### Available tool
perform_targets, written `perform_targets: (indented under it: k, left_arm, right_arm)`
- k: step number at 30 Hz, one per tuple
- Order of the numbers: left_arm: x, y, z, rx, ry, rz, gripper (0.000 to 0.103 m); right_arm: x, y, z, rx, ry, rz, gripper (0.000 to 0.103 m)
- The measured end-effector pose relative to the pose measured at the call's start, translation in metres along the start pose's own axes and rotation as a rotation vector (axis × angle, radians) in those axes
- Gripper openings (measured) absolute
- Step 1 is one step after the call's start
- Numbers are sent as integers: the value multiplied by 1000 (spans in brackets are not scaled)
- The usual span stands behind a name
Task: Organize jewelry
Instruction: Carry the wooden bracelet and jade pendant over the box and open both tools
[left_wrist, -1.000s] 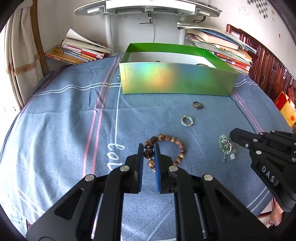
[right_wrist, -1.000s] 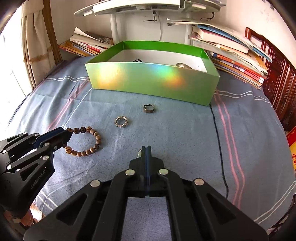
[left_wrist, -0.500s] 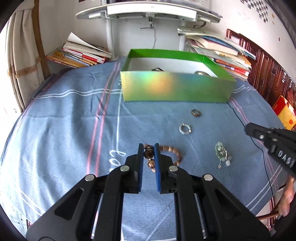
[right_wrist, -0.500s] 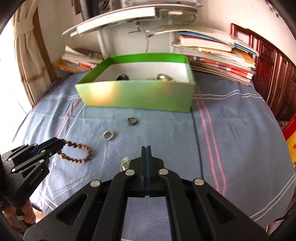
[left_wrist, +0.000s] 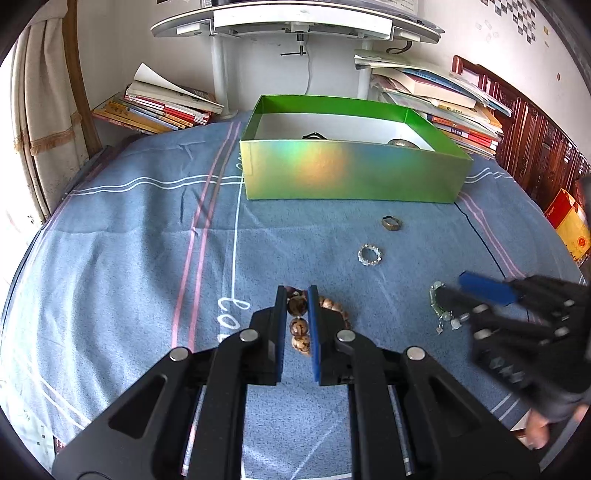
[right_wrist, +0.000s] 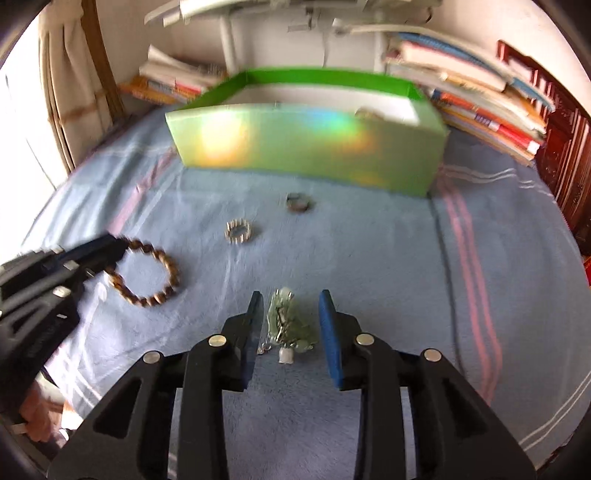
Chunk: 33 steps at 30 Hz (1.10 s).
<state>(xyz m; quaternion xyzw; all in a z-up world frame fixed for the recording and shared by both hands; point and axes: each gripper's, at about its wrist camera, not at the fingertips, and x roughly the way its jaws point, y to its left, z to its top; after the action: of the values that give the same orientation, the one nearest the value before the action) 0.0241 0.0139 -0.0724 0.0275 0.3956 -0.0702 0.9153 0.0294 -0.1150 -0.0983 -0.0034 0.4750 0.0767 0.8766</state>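
One green box stands at the far side of a worktop covered by a blue striped cloth; two items are partly visible inside it, their kind indistinct. Four pieces lie loose on the cloth in front of the box: one dark ring, one silver beaded ring, one brown bead bracelet and one pale green charm piece. The left tongs are clamped on the bead bracelet at its near edge. The right tongs are spread apart, one finger each side of the green charm piece, not touching it. Two book stacks flank the box behind.
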Motion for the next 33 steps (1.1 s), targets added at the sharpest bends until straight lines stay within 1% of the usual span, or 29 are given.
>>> perform_targets:
  k: [1,2,4,7,9,12,15,17,19,22,23,26,28,30,31,32,33]
  left_arm:
    - [1,1,0,0,1,0,11]
    - [2,1,0,-2,3,1,11]
    - [3,2,0,-5,6,-1,11]
    - [3,2,6,3,3,-14,11]
    - [-1,3,15,4,-7,-33,11]
    - [-12,3,43,25,-46,-61,11]
    - [-24,1,83,57,-108,-61,11]
    - [-25,-1,110,68,-134,-56,11]
    - [-12,-2,141,64,-135,-53,11]
    - [18,0,167,54,-113,-39,11]
    - [34,2,176,42,-96,-32,11]
    - [64,2,186,52,-68,-7,11]
    - [84,3,189,51,-39,13,11]
    - [95,6,189,37,-19,5,12]
    - [98,7,188,30,-12,-1,20]
    - [97,8,185,33,-9,-6,29]
    - [93,7,181,46,-12,-13,50]
  right_arm:
    - [-1,1,-1,-6,-16,-18,18]
    - [-2,1,-1,-7,-12,-13,14]
    - [-7,-1,1,12,-13,12,11]
    - [-18,-4,10,13,-37,-7,10]
    - [-33,-8,23,14,-74,3,10]
    - [-55,-15,50,15,-142,-1,10]
    - [-81,-22,91,20,-240,-4,10]
    - [-82,-27,116,33,-268,-4,10]
    - [-69,-33,141,54,-260,13,10]
    - [-30,-41,166,90,-206,24,10]
    - [-16,-43,170,97,-190,27,10]
    - [19,-44,175,109,-136,39,10]
    - [35,-43,179,109,-113,33,10]
    - [42,-43,178,95,-110,16,11]
    - [43,-43,176,88,-104,9,15]
    - [40,-43,172,85,-102,15,23]
    - [36,-44,167,82,-108,23,26]
